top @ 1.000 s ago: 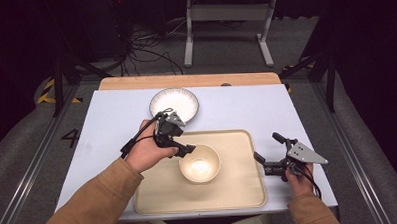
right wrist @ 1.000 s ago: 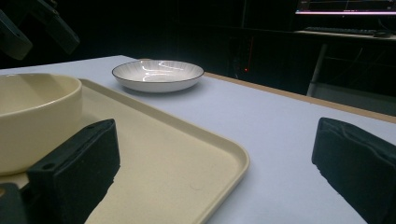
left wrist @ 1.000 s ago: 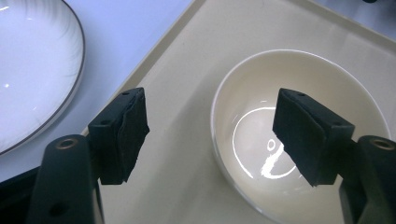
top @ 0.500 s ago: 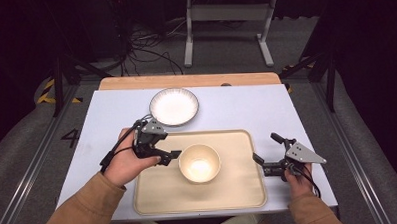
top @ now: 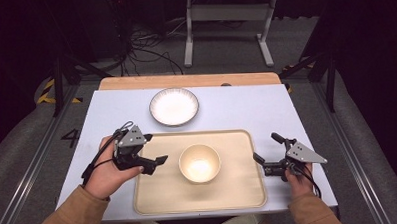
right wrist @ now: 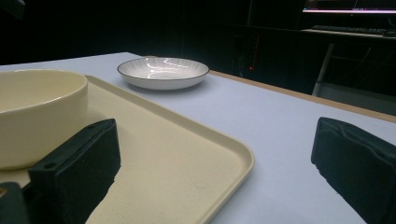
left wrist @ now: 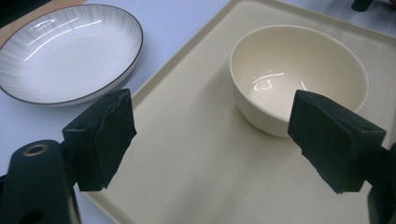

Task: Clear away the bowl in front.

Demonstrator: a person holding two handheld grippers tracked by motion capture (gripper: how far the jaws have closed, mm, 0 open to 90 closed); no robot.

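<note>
So there's a round, glossy cream ceramic bowl [top: 200, 163] sitting empty and upright around the middle of a beige matte plastic tray [top: 239, 193] with rounded corners, near the front edge of the pale blue table [top: 246, 105]. My guess: stiff, breakable, fairly slick glaze, so pinch the rim wall, not the curved side. A white ribbed plate with a dark rim [top: 175, 106] sits past the tray's far edge. The left gripper [top: 156, 163] hangs over the tray's left edge, jaws spread wide, holding nothing. The right gripper [top: 268, 152] sits beside the tray's right edge, also gaping and empty.
</note>
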